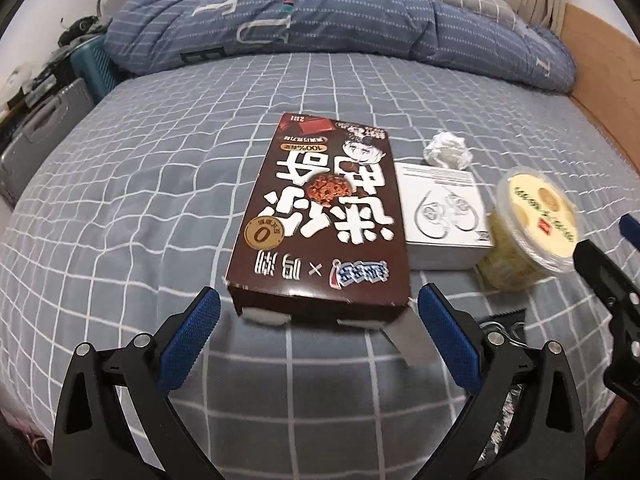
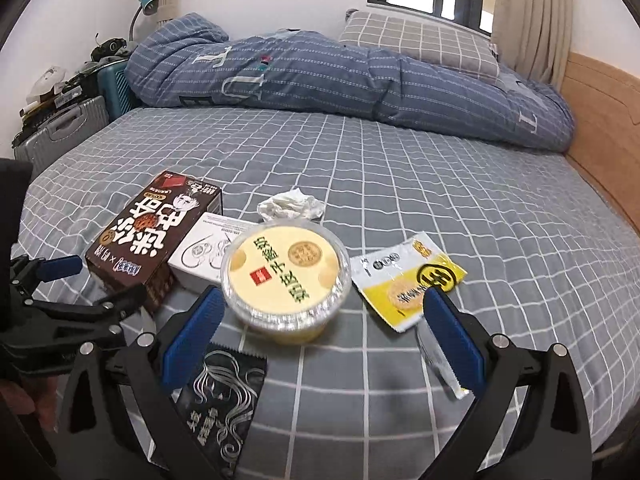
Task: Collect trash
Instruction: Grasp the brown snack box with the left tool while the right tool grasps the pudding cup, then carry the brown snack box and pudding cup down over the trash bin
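Trash lies on the grey checked bed. A brown snack box lies flat just ahead of my open left gripper, its near end between the blue pads. A white box, a crumpled tissue and a yellow lidded cup lie to its right. My open right gripper sits just before the cup. A yellow sachet, a black packet and a clear wrapper lie near it.
A rolled blue quilt and a pillow lie across the far side of the bed. A wooden bed frame runs along the right. Suitcases and clutter stand off the left edge.
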### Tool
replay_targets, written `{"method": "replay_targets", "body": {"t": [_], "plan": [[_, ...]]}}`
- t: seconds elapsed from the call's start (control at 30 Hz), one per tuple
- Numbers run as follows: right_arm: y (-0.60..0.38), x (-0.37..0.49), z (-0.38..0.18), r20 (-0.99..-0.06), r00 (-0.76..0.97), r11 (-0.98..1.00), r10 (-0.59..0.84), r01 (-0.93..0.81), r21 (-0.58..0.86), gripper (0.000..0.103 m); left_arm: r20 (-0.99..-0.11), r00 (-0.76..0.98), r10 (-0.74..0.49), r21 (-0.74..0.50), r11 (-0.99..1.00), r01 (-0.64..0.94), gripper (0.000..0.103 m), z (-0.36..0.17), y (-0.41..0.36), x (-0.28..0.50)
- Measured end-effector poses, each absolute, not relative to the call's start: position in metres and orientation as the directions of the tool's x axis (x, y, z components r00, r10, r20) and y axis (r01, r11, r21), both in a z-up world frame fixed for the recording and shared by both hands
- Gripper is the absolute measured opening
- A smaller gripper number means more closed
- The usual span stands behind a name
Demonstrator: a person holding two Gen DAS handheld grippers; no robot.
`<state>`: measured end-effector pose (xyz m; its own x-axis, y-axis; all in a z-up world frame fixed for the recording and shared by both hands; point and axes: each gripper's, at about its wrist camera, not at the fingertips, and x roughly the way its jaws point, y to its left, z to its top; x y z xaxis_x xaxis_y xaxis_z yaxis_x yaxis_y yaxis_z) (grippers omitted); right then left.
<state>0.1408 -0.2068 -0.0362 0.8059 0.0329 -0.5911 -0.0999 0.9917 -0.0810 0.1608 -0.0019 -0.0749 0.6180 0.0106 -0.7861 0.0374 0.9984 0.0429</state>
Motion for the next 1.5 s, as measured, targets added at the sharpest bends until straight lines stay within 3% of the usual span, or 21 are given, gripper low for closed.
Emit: {"method": "replay_targets", "body": {"t": [0.47, 0.83, 0.87, 0.9, 0.93, 1.5], "plan": [[-0.188, 0.169, -0.052, -0.637, 0.769, 0.987, 0.057, -0.14, -0.082, 0.095, -0.804, 0.594, 0.013, 0.036, 0.999, 0.027, 0.097, -0.093, -0.003, 0.187], [-0.185, 0.181, -0.067, -0.668, 0.741, 0.989, 0.072, -0.14, -0.049, 0.095, -0.786, 0.618, 0.002, 0.016, 1.0, 0.017, 0.089, -0.095, 0.002, 0.185], [-0.184, 0.182, -0.068, -0.668, 0.74, 0.989, 0.074, -0.141, -0.047, 0.095, -0.785, 0.619, 0.002, 0.016, 1.0, 0.017, 0.089, -0.095, 0.002, 0.185], [-0.184, 0.182, -0.068, -0.669, 0.74, 0.989, 0.077, -0.143, -0.044, 0.085, -0.785, 0.62, 0.001, 0.015, 1.0, 0.017, 0.089, -0.095, 0.002, 0.184], [-0.184, 0.183, -0.07, -0.67, 0.738, 0.989, 0.074, -0.143, -0.048, 0.085, -0.784, 0.62, 0.001, 0.016, 1.0, 0.018, 0.089, -0.095, 0.002, 0.184], [-0.193, 0.168, -0.042, -0.617, 0.782, 0.991, 0.089, -0.132, -0.024, 0.083, -0.747, 0.665, -0.004, -0.016, 1.0, -0.013, 0.089, -0.069, 0.007, 0.163]]}}
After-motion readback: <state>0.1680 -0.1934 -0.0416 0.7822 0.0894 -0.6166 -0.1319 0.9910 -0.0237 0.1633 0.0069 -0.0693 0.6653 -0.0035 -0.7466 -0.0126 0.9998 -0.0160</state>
